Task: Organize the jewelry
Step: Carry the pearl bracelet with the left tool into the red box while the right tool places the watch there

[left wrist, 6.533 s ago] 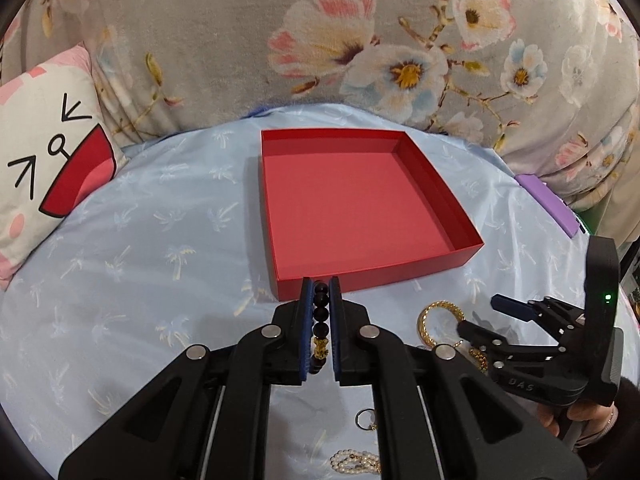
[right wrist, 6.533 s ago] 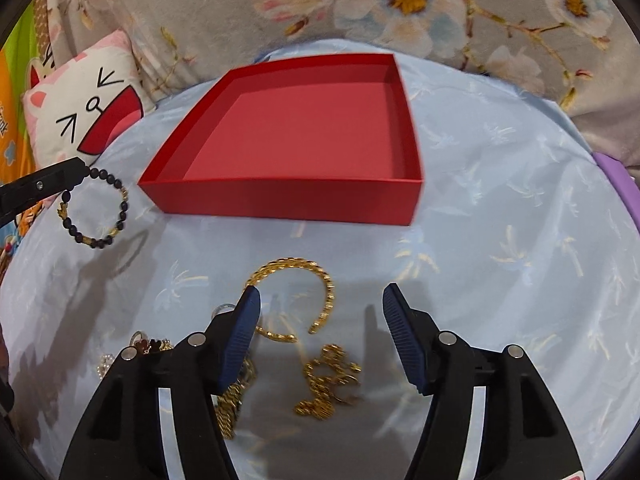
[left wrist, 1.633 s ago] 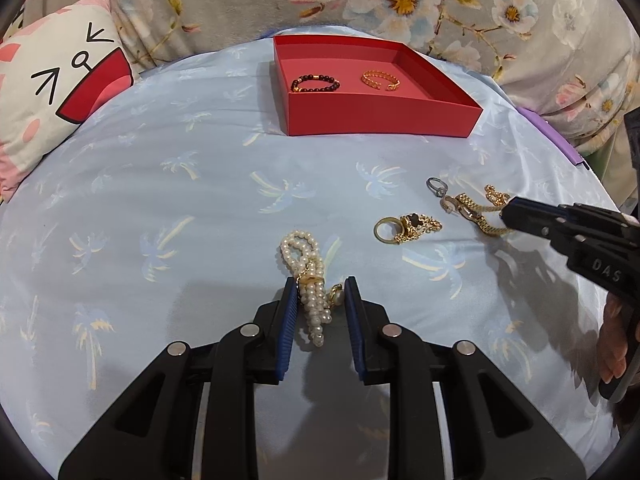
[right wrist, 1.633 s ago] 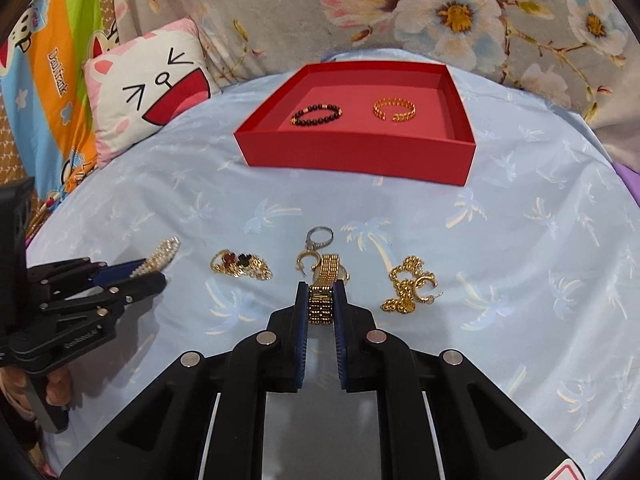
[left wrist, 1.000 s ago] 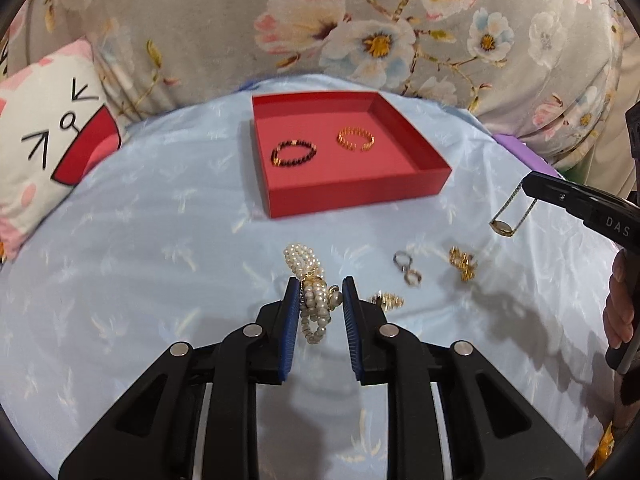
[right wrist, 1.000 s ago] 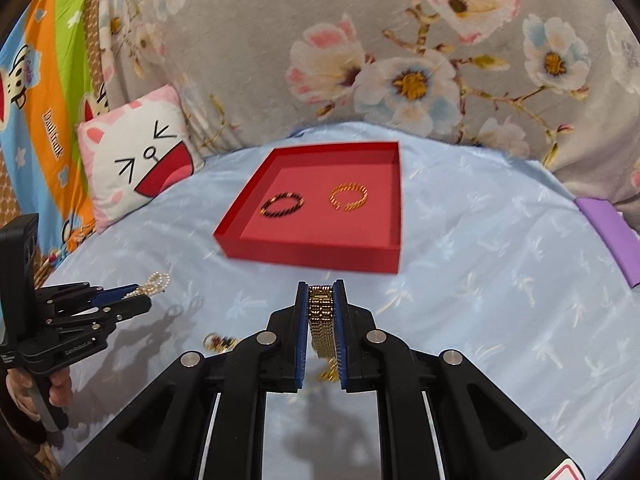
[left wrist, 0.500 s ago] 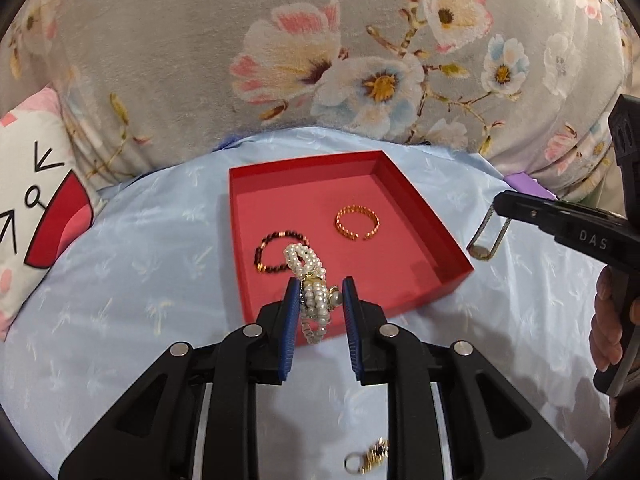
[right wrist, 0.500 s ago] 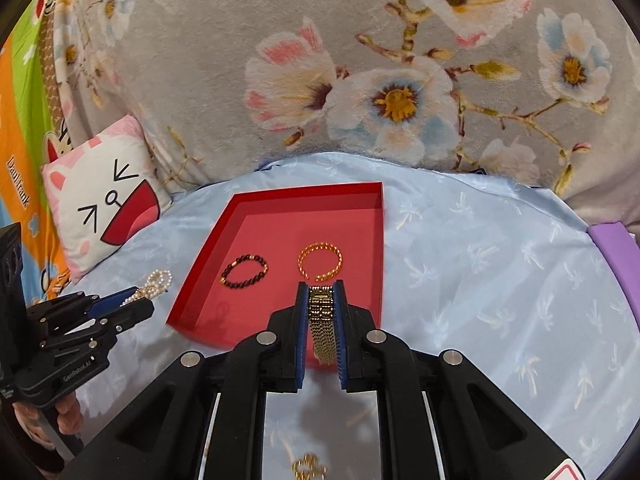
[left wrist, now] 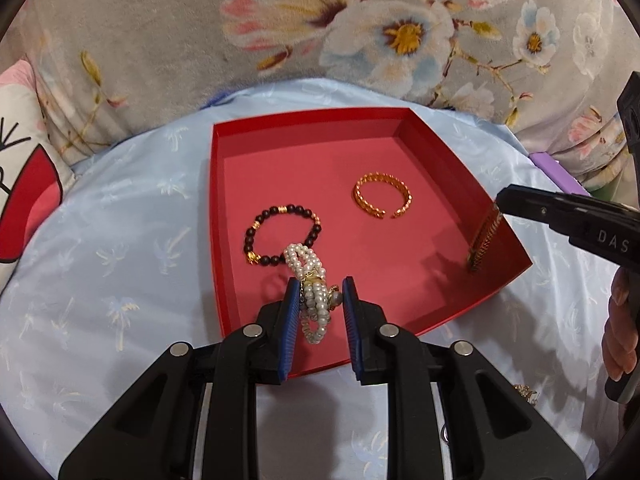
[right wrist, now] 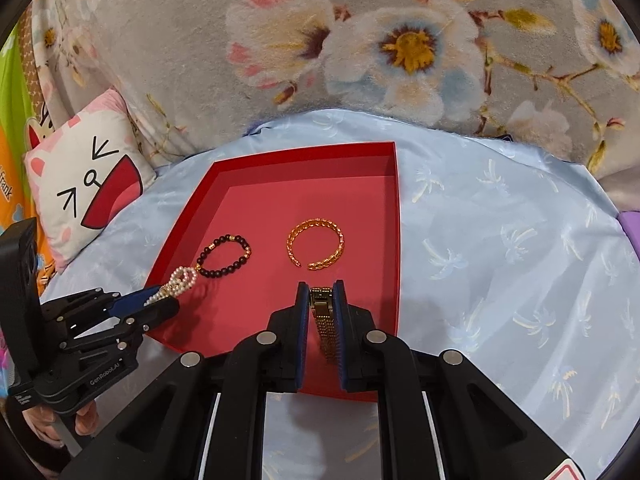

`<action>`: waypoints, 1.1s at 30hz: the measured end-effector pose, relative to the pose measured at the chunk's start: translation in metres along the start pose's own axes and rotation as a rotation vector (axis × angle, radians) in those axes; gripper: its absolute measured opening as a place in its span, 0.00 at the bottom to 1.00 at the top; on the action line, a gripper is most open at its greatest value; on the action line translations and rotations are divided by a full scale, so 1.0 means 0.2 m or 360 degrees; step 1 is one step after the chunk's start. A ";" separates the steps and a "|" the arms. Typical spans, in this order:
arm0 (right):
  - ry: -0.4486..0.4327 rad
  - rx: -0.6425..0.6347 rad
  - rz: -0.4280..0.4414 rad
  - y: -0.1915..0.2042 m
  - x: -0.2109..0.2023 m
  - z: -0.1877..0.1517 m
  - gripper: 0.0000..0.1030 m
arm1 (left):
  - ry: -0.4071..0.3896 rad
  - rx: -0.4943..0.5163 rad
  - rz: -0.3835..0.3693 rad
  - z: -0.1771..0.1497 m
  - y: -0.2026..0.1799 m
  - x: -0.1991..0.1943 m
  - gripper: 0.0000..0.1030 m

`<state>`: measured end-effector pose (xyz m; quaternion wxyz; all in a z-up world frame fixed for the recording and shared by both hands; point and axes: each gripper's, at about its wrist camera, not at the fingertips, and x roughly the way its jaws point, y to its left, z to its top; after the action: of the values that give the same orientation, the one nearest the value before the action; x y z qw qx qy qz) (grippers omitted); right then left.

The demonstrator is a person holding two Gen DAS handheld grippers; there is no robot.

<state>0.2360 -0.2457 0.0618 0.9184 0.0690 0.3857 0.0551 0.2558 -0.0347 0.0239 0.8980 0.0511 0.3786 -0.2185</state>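
Your left gripper (left wrist: 321, 300) is clamped on a looped pearl bracelet (left wrist: 310, 280); the strands hang between the blue pads over the near left part of the red tray (left wrist: 304, 120). The same bracelet shows in the right wrist view, sticking out past the tips of that gripper (right wrist: 160, 298).

Your right gripper (right wrist: 322, 300) is clenched on a gold mesh band (right wrist: 325, 328), which dangles between its pads above the tray's near right edge. In the left wrist view that band (left wrist: 484, 240) hangs down from the tips of your right gripper, just inside the tray's right wall.

Farther in, 2 pieces lie on the tray floor: a dark beaded bracelet (left wrist: 282, 236) on the left and an open gold cuff (left wrist: 382, 196) to its right, apart from each other.

The tray sits on a light blue cloth (right wrist: 500, 248). A cat-face cushion (right wrist: 84, 184) lies left of it, and a grey floral blanket (right wrist: 360, 40) rises behind.
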 end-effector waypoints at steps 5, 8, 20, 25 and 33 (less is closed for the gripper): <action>0.0029 -0.0019 -0.0009 0.01 0.06 0.01 0.10 | 0.0060 0.0011 0.0024 -0.01 0.01 0.08 0.20; 0.0044 -0.0017 -0.0025 0.01 0.11 0.03 0.10 | 0.0095 -0.0001 0.0019 -0.02 0.02 0.12 0.20; -0.0092 -0.0021 -0.0083 0.02 0.20 0.16 0.10 | 0.0083 -0.0046 0.0059 0.03 0.07 0.19 0.22; -0.0080 -0.0044 -0.0107 0.02 0.23 0.15 0.10 | 0.0080 -0.0016 0.0080 0.03 0.05 0.20 0.22; 0.0075 -0.0081 -0.0075 0.00 0.19 -0.05 0.11 | 0.0075 -0.0004 0.0090 0.02 0.04 0.20 0.24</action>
<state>0.2550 -0.2391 0.0272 0.9116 0.0353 0.4072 0.0449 0.2864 -0.0432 -0.0016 0.8946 0.0659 0.3984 -0.1912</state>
